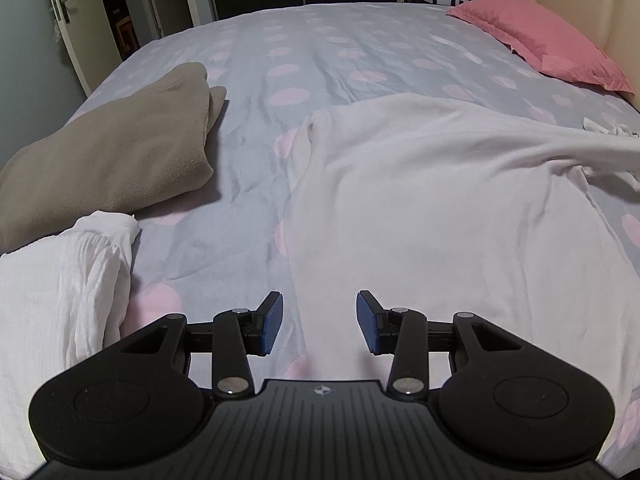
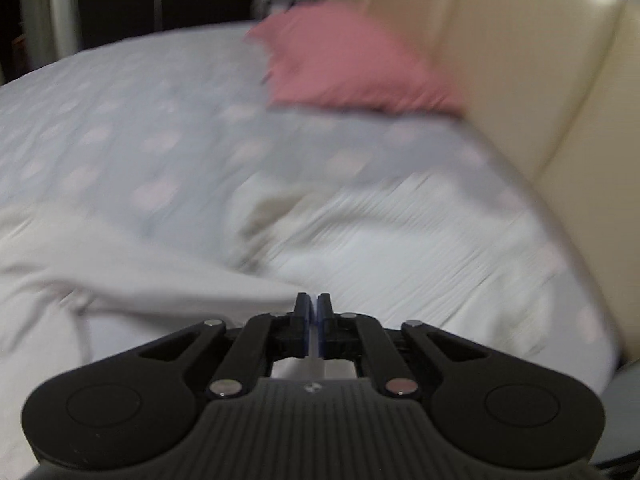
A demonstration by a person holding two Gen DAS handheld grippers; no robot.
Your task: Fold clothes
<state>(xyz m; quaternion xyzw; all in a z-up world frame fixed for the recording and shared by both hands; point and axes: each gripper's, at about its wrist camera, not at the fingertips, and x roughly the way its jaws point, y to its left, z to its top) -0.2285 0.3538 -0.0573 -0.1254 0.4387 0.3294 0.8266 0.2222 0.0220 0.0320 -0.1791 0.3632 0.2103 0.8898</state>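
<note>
White garment (image 1: 420, 208) is lying spread across the near right part of the bed, over the grey duvet (image 1: 256, 92) with its pink dots; one edge is lifting off the cover toward the right of the left wrist view, stretched into a taut band, which suggests it is being drawn up for a fold. Right gripper (image 2: 314, 312) is pinching that raised fabric: its jaws are standing pressed together with a thin layer of the pale cloth running out between them, and the heavy blur in its view fits a hand in motion. Left gripper (image 1: 320, 320) is hanging just above the near hem with its blue pads (image 1: 272, 324) apart and nothing between them, released, probably waiting to pin or take the opposite edge so the cloth folds squarely. Beyond the garment, to the left, a beige folded piece (image 1: 116, 152) and a crinkled white folded piece (image 1: 64, 280) are resting side by side, seemingly a stack of finished items kept clear of the working area. A ribbed white cloth (image 2: 420, 248) is lying near the cream headboard (image 2: 520, 80), likely awaiting its turn. A pink pillow (image 1: 540, 40) is sitting at the head of the bed, well apart from the fold
</note>
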